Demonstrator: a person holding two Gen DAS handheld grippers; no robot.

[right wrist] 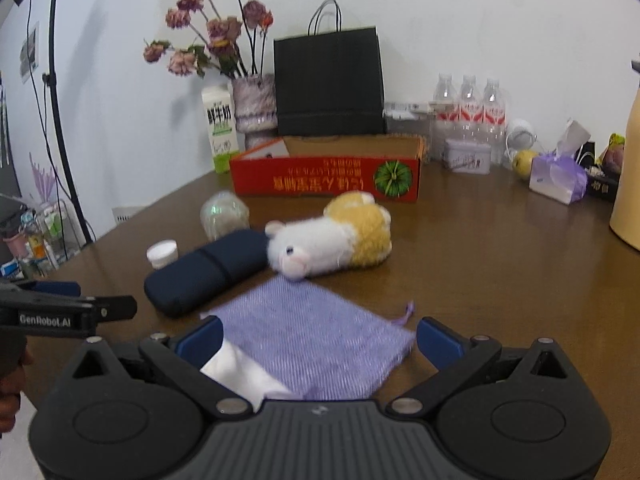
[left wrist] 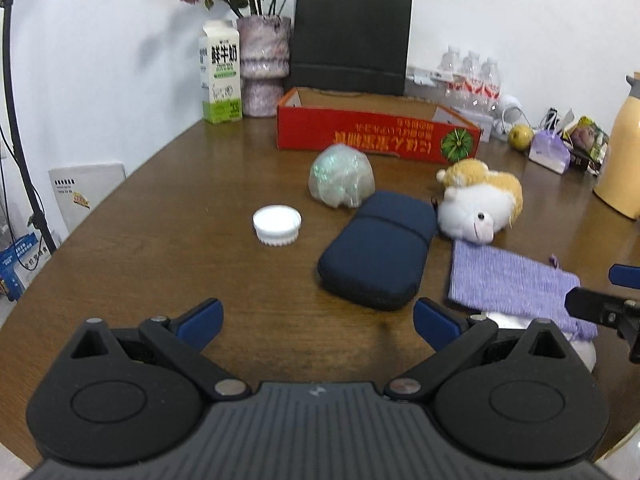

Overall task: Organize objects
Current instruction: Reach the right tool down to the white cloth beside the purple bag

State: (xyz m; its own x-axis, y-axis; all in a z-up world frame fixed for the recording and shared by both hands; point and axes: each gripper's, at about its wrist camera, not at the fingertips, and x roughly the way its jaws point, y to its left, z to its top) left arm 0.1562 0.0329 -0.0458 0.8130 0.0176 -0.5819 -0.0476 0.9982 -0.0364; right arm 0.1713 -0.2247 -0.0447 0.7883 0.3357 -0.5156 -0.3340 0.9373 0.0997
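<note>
A dark brown wooden table stood against a white wall. Near its front edge lay a flat purple woven drawstring pouch, between the wide-open fingers of the right gripper, with something white, perhaps cloth, under its near corner. The left gripper hovered open and empty over bare wood. Beyond lay a navy zippered case, a white-and-yellow plush hamster, a white ribbed jar lid and a clear wrapped bundle. The work seemed barely begun; the next move likely called for closing on the pouch and carrying it to the open red cardboard box behind.
</note>
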